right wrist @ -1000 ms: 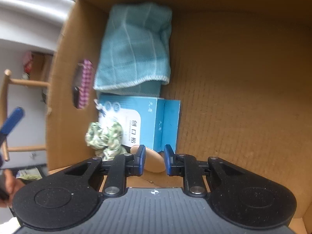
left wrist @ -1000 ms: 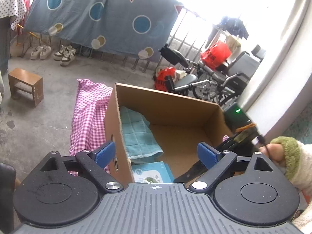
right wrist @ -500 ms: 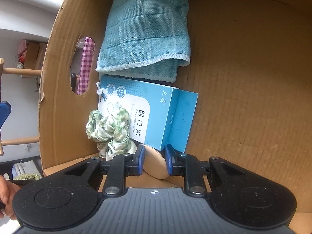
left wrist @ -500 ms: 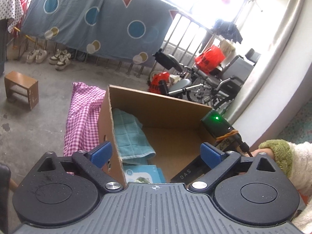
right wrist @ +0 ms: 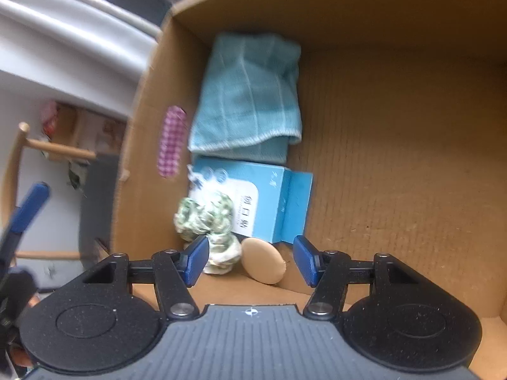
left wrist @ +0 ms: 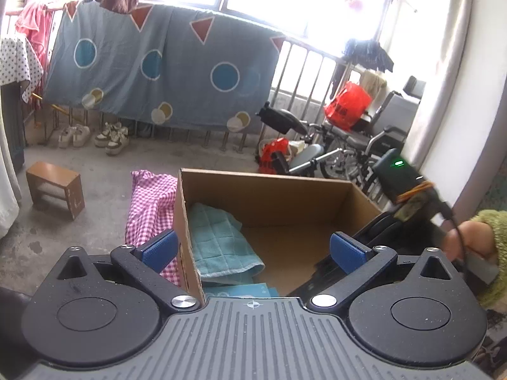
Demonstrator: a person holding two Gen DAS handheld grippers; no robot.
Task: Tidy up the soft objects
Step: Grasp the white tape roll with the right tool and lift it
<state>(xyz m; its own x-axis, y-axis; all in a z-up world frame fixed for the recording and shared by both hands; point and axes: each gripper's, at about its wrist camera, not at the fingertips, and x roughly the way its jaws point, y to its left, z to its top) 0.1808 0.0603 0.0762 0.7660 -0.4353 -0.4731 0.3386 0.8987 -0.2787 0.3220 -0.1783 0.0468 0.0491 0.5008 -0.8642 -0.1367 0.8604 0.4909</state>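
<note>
Sitting on the concrete floor [left wrist: 95, 171], a cardboard box [left wrist: 266, 186] is holding the soft things along its left wall: a teal towel [right wrist: 247, 95] at the far end, a blue carton [right wrist: 253, 202] beside it, a green scrunchie [right wrist: 206, 218] overlapping the carton, and a tan puff [right wrist: 263, 264] nearest. A pink checked cloth [left wrist: 149, 202] is lying outside the box. Left gripper [left wrist: 252, 250] is hovering over the box's near edge, fingers spread wide, holding nothing. Right gripper [right wrist: 250, 259] is pointing down into the box, its fingers having just been opening, the puff lying free between them.
</note>
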